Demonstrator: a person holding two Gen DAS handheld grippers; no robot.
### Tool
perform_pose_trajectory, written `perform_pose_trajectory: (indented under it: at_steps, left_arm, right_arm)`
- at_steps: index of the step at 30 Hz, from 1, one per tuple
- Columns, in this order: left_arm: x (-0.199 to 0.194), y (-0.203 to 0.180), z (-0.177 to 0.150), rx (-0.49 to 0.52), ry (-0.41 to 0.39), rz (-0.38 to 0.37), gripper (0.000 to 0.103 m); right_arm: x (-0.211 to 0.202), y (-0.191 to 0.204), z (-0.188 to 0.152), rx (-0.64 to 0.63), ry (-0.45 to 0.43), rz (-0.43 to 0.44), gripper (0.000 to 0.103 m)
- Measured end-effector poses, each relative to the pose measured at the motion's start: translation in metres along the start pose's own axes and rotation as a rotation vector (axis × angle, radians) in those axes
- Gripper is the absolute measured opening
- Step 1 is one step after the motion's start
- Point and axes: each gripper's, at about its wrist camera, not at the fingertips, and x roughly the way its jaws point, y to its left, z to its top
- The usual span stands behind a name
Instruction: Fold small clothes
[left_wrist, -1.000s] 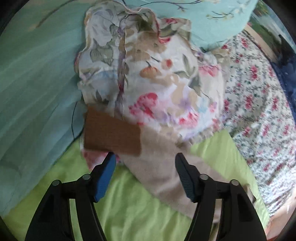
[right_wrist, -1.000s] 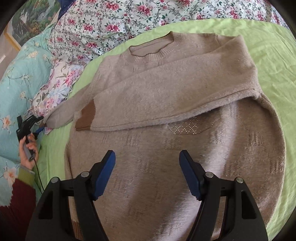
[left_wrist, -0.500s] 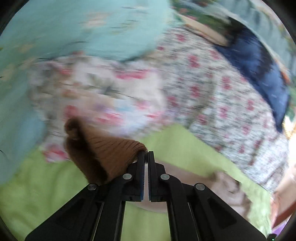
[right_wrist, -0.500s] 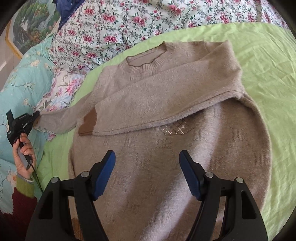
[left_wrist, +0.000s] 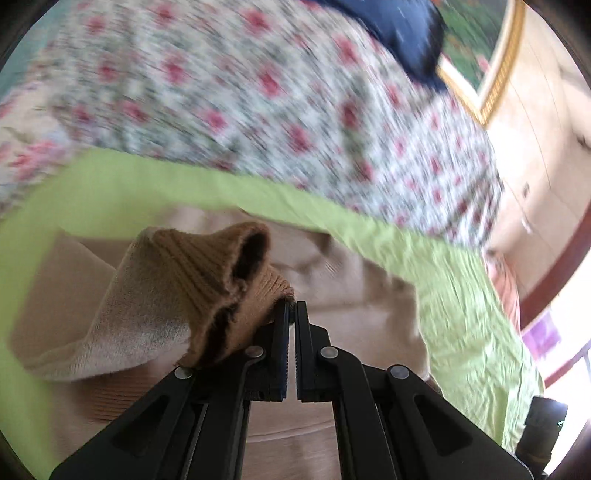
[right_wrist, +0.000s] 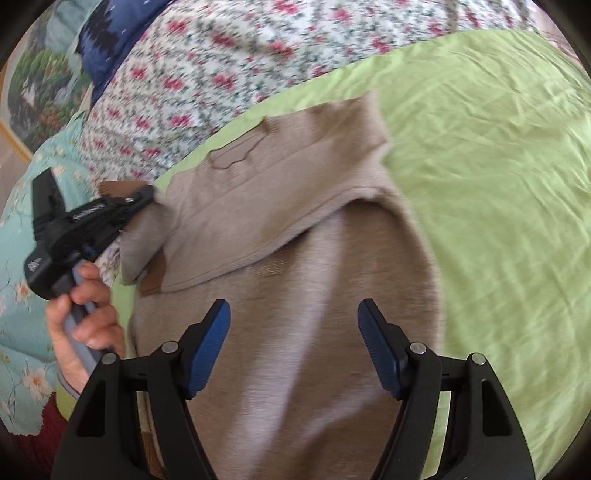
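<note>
Nearest me the right claw (right_wrist: 293, 341) hangs wide open and empty over the sweater (right_wrist: 295, 295) spread on the green bed sheet (right_wrist: 480, 184). Further off, the left claw (left_wrist: 291, 314) is clamped on the brown sleeve cuff (left_wrist: 229, 280) (second sleeve, I'd judge), which wants laying flat across the chest next.

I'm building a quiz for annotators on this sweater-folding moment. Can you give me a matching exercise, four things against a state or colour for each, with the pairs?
Things:
1. left gripper
2. right gripper
3. sheet
4. sleeve cuff

States or colours:
A. lime green, under the sweater
B. jaws wide apart, nothing between them
C. brown ribbed knit, pinched and lifted
D. jaws shut on fabric

Pairs: 1-D, 2-B, 3-A, 4-C
</note>
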Motion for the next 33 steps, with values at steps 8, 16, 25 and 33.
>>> perform_pose_trajectory:
  at_steps: [8,16,25,33]
  left_arm:
    - [0.096,-0.03,-0.035,0.075,0.222,-0.03,0.003]
    - [0.04,-0.01,-0.079,0.139,0.237,-0.023,0.056]
    - [-0.038,0.125,-0.095,-0.056,0.188,0.258,0.056]
    - [-0.049,0.178,-0.07,-0.111,0.111,0.393,0.054]
  right_arm:
    - [-0.002,-0.018,0.004,0.048,-0.01,0.002,0.072]
    - [0.013,0.012,0.021,0.034,-0.018,0.084,0.072]
    - [0.081,0.073,0.045,0.009,0.073,0.177,0.072]
    - [0.094,0.074,0.043,0.021,0.056,0.083,0.072]
